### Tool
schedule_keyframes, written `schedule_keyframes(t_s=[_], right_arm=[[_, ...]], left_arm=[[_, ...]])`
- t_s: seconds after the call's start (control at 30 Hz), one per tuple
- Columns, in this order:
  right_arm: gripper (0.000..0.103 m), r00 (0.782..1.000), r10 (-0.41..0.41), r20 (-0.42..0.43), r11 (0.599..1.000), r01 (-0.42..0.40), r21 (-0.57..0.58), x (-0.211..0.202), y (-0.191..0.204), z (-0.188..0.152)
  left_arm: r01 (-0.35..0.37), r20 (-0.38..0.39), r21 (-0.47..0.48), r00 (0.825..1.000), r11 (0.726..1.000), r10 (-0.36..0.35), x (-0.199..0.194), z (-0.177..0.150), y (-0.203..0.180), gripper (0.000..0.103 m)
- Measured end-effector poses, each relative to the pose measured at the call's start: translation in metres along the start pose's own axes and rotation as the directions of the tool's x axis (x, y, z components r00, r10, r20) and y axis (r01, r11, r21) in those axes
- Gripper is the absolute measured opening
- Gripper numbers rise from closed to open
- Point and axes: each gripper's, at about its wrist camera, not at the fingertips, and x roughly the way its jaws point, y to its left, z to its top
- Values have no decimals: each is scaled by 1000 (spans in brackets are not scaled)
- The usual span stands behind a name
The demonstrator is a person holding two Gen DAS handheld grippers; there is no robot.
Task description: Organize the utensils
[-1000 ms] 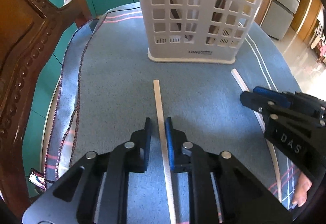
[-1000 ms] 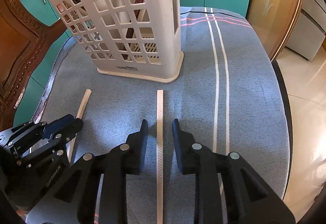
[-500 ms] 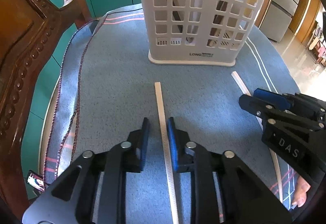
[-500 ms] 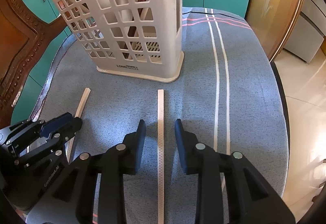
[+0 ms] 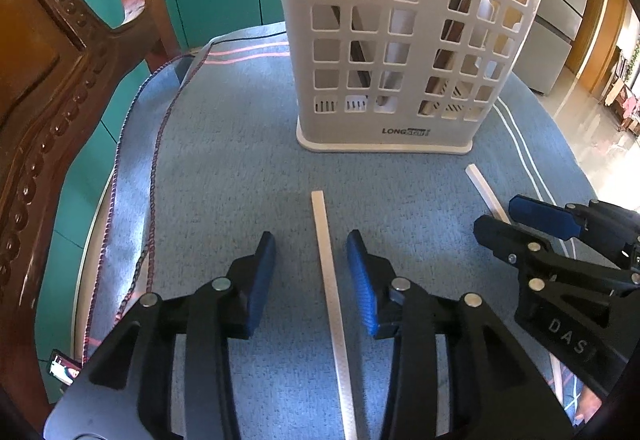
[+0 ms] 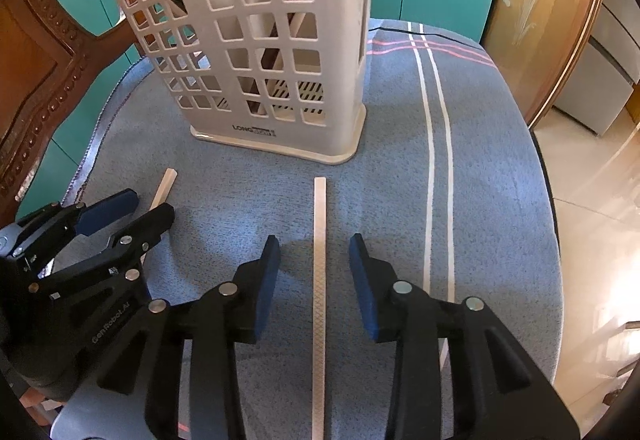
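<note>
The left tongs (image 5: 311,272) and right tongs (image 6: 314,272) have just been opening; each now stands apart around a flat white chopstick (image 5: 330,280) (image 6: 319,272) lying on the blue-clothed table (image 5: 224,168) before the white lattice plastic holder (image 5: 400,40). Neither stick is gripped, so both seem released.

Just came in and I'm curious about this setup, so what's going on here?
A person is sorting utensils with a handheld tool in each hand. The left tool and right tool each straddle a pale chopstick, and, flat on the blue cloth. Both tools' jaws have just been opening and grip nothing. The white utensil basket beyond already holds utensils.
</note>
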Motion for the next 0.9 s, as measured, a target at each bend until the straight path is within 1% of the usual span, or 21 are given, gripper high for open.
schedule_keyframes(t_s=[0.27,0.47,0.63,0.67,0.7,0.8,0.9], right_arm=[[38,999,-39,8,999,39,-15,4,14,-1],[38,998,-61,22,998,61,-24,4,22,-2],[37,997,-67,30,998,67,-11,1,22,-5],[35,997,-68,31,998,68,-6,0,22,-6],[28,996,-77,33,997,77,0,0,21,-7],[18,996,-84,31,996,83,34,-3,11,-7],[17,996,-89,28,995,88,53,-6,7,-7]], left_arm=[[9,-4,16,1000,1000,-9,3,3,3,39],[-1,-4,27,1000,1000,1,1,1,-2,38],[-9,1,43,1000,999,9,1,-1,-6,36],[-12,2,47,1000,999,12,0,-1,-7,35],[-14,4,51,1000,999,14,0,-1,-8,35],[-18,7,57,1000,998,18,-1,-2,-10,35],[-22,9,61,1000,998,22,-2,-3,-10,35]])
